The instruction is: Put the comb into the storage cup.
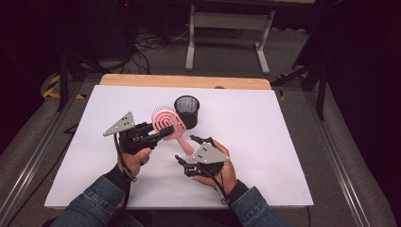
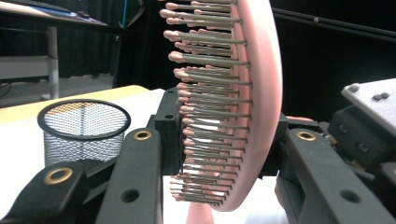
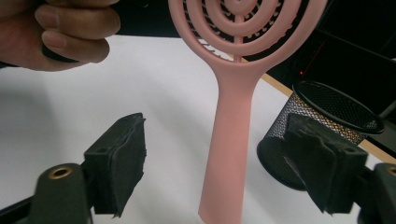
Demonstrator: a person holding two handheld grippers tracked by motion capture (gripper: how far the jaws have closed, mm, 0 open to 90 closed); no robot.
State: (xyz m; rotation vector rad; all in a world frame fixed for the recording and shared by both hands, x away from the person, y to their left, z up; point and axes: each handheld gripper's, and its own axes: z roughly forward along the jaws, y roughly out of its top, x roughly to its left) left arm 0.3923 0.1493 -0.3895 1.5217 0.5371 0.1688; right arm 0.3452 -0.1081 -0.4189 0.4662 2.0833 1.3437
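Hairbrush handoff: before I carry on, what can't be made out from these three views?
- Left gripper view: hairbrush top and handle are cut off by the frame edges.
- Right gripper view: the brush head runs off the top edge, and a black pad hides part of the mesh cup.
- High view: how the left gripper fingers meet the brush is too small to tell.
- High view: the cup's inside is too dark to read.

The hairbrush [image 1: 168,122] I am holding in my left claw [image 1: 161,134] is showing pale pink, its back cut in concentric rings, its grey bristles tipped pink. Beside the hairbrush, the mesh cup [image 1: 187,110] is showing black wire lattice. The surface [image 1: 265,137] under the hairbrush is showing plain white, edged in light wood.
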